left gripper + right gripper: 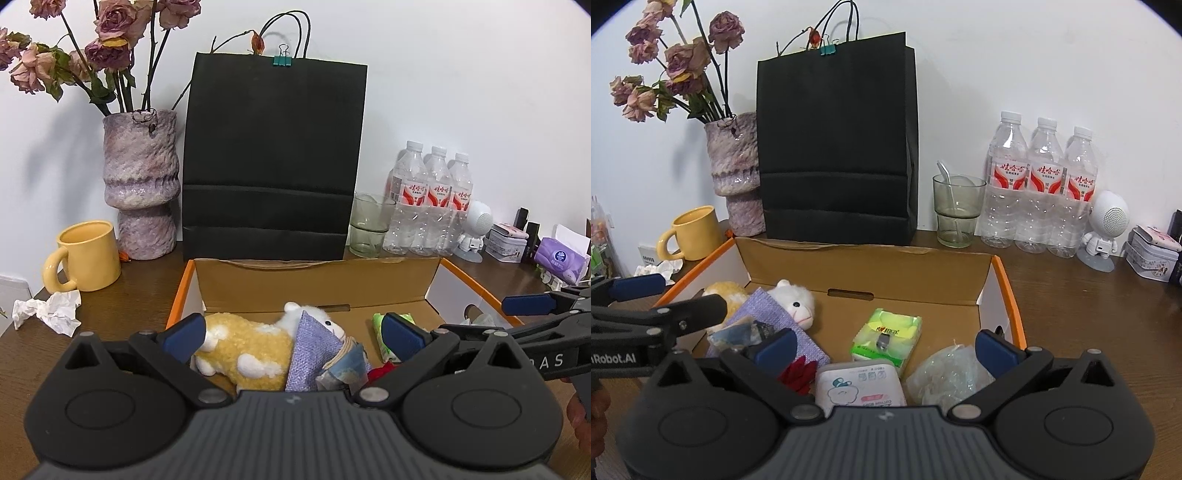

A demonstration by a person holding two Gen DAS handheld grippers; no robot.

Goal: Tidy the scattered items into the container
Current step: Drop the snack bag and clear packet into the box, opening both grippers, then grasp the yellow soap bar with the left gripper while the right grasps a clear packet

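Observation:
An open cardboard box with orange edges sits on the wooden table. Inside lie a yellow and white plush sheep, a purple cloth pouch, a green tissue pack, a white wipes pack, a red item and a clear plastic bag. My left gripper is open and empty above the box's left side. My right gripper is open and empty above the box's right side.
Behind the box stand a black paper bag, a purple vase, a yellow mug, a glass, three water bottles and a white robot figure. Crumpled tissue lies left of the box.

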